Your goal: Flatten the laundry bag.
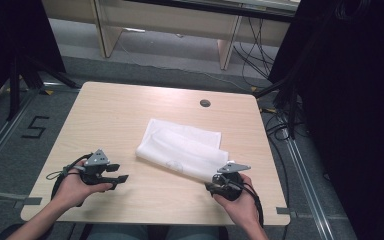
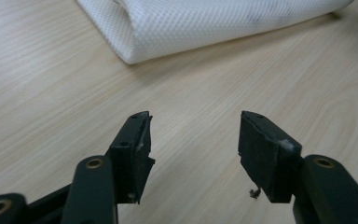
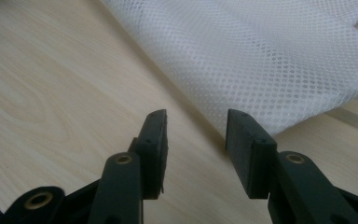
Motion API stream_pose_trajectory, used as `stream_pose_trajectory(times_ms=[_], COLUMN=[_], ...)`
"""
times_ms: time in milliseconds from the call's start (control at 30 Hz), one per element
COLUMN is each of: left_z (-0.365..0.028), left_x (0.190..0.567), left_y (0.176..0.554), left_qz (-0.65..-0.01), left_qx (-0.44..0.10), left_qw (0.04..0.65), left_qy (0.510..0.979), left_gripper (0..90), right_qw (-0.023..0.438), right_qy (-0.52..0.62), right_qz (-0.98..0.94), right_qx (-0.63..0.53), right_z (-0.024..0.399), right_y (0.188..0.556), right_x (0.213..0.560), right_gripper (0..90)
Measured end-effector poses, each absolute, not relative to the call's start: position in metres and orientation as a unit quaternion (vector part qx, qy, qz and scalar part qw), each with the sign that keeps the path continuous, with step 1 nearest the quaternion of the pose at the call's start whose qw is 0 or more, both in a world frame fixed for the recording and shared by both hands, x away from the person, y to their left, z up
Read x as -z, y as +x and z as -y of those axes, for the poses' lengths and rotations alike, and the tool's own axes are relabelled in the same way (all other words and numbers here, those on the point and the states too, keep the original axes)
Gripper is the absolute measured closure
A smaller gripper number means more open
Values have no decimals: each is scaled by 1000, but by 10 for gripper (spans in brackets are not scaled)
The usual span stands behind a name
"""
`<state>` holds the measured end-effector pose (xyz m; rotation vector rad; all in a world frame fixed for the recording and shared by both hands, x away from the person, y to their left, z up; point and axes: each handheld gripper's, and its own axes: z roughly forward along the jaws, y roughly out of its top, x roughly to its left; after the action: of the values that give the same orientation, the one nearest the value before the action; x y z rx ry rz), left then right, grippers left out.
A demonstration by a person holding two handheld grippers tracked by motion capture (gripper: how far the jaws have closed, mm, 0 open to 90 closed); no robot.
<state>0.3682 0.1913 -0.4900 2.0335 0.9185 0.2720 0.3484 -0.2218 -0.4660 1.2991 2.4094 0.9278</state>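
The folded white mesh bag (image 1: 182,149) is seen flat ahead of the left gripper (image 2: 193,135) and right gripper (image 3: 196,133); both are spread, nothing pinched.

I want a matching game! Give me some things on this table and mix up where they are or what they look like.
Things:
1. white mesh cloth
2. left gripper
3. right gripper
4. round dark hole

Clues:
A. open, at the cloth's near right corner
B. far side of the table
C. folded, in the middle
D. open over bare wood, apart from the cloth

Pairs: 1-C, 2-D, 3-A, 4-B
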Motion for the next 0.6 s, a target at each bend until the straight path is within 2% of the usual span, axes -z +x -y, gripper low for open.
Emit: stream_pose_trajectory(times_ms=[67, 100, 167, 333, 600], left_z=[-191, -191, -190, -191, -167], left_x=[490, 489, 490, 488, 470], left_y=[369, 368, 367, 373, 395], left_qz=[-366, -366, -379, -394, -361], left_qx=[-109, -108, -107, -105, -120], left_qw=[430, 429, 438, 452, 472], left_qy=[818, 818, 808, 794, 795], left_gripper=[455, 476, 491, 522, 594], right_qw=[119, 140, 128, 142, 164], right_qy=[457, 444, 447, 446, 478], right_qz=[-818, -819, -823, -821, -805], right_qx=[-327, -336, -326, -325, -311], right_z=[220, 222, 223, 226, 235], right_y=[349, 353, 353, 365, 403], right_x=[467, 468, 464, 459, 449], right_gripper=[593, 586, 583, 560, 534])
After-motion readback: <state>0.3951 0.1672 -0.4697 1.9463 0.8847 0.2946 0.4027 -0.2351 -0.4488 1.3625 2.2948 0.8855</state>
